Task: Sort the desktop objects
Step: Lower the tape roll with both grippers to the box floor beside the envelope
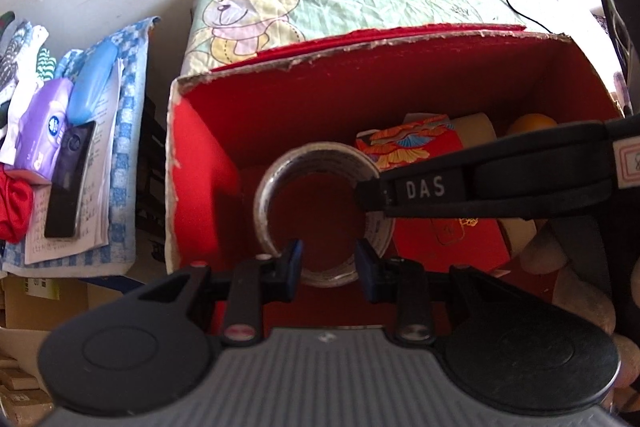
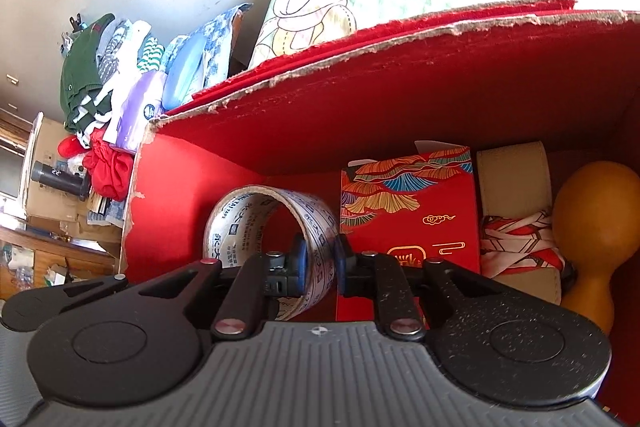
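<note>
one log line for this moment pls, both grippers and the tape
phase: placing in red box | right gripper: shut on tape roll wall | left gripper: open, over roll | roll: upright inside box, beside red packet

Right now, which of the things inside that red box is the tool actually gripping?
The clear tape roll. The right gripper pinches its wall, while the patterned red packet and orange gourd lie untouched beside it.

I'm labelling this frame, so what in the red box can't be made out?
- Orange gourd: left wrist view, mostly hidden by the right gripper.
- Tape roll near edge: right wrist view, behind the right gripper.
- Box floor under the red carton: covered, both views.
</note>
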